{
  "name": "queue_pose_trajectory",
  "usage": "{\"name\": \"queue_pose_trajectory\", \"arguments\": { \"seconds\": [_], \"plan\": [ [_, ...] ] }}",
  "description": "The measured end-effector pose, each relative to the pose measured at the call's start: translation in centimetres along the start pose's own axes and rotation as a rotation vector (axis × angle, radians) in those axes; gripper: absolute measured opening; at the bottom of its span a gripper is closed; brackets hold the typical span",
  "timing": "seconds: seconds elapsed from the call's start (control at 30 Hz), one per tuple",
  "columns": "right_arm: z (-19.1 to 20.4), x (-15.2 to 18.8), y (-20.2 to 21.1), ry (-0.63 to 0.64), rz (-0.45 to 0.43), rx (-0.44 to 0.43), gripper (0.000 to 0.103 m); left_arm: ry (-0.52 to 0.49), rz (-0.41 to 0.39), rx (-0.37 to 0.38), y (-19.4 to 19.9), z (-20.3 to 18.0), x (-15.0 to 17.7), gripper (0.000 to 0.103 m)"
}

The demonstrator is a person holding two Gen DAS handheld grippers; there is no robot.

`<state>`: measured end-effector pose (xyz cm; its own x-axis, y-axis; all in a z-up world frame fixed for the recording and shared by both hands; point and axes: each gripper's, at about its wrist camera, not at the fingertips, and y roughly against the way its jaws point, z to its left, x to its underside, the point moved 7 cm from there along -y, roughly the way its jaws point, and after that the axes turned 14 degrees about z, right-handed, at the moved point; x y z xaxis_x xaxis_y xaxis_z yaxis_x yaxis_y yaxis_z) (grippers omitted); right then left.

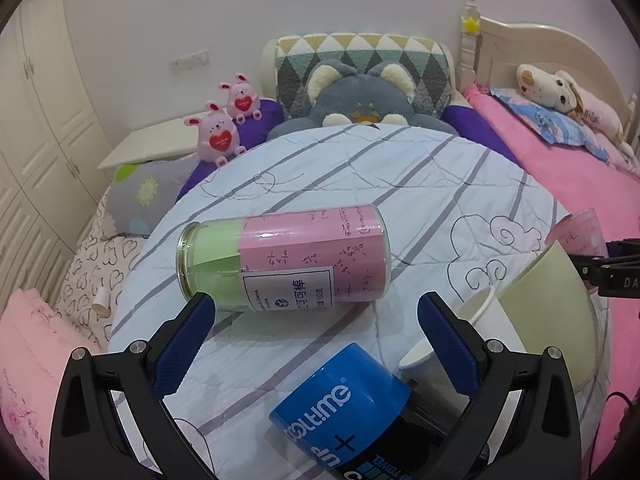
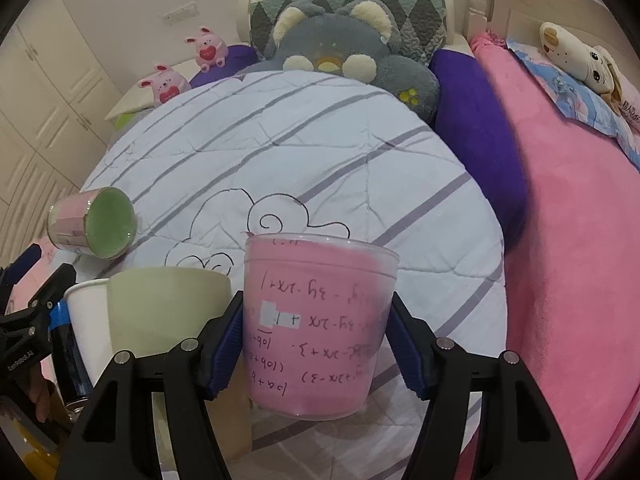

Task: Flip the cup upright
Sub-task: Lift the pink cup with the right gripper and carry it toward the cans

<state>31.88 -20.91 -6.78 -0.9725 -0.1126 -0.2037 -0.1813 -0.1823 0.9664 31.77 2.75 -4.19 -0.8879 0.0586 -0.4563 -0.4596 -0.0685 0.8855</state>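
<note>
Cup [image 2: 316, 328], clear plastic lined with pink paper, rim up, pinched between the right tongs [image 2: 316, 338] above the striped quilt [image 2: 320, 152]. Left tongs [image 1: 316, 328] spread wide, holding nothing, just short of one glass jar [image 1: 284, 258] lying on its side. Beside the cup: one pale green cup [image 2: 168, 312], one white paper cup [image 2: 86, 320]. One blue can [image 1: 340, 408] lies under the left tongs. Two pink bunny toys [image 1: 218, 134] sit behind.

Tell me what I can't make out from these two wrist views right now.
- Pink cup, right wrist view: its base, and whether it touches the quilt, is unclear; the right tool grips its sides.
- Blue can, left wrist view: its lower end is cut off by the bottom edge.
- White paper cup, left wrist view: partly hidden by a left tool finger and the pale green cup.
</note>
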Motion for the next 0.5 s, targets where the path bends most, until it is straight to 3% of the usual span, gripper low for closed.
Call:
{"name": "queue_pose_trajectory", "arguments": {
  "seconds": [0.5],
  "plan": [
    [0.0,2.5,4.2,-0.02,-0.063,0.013,0.067,-0.012,-0.023,0.007,3.1,-0.3,1.2,0.102]
  ]
}}
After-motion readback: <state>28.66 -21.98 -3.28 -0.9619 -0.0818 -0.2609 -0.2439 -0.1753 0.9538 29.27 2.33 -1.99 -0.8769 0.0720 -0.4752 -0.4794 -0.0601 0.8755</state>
